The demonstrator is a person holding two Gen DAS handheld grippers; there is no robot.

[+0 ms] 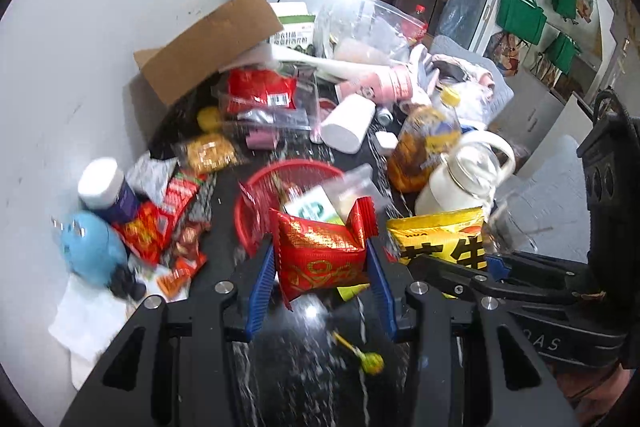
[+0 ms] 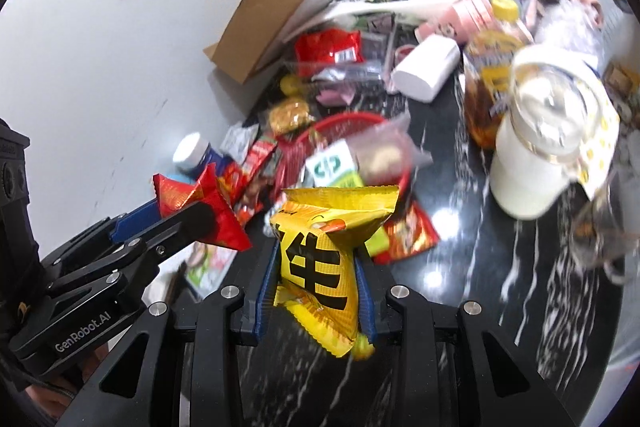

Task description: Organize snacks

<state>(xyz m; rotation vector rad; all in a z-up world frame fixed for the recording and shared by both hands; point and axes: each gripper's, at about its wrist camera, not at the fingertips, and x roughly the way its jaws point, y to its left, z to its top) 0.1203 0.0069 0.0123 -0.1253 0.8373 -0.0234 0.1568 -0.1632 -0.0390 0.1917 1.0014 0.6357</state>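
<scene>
We see the dark bench (image 1: 304, 367) crowded up to the wall, with bare marble only nearest us. Our left hand-held gripper (image 1: 322, 259) clamps a red snack packet (image 1: 320, 255); our right hand-held gripper (image 2: 318, 267) clamps a yellow snack packet (image 2: 320, 251), both raised just before the red basket (image 1: 256, 187).

Grey wall (image 1: 80, 39), black marbled countertop (image 2: 500, 267)

red packet (image 1: 320, 255), yellow packet (image 2: 320, 259), both gripped aloft
</scene>
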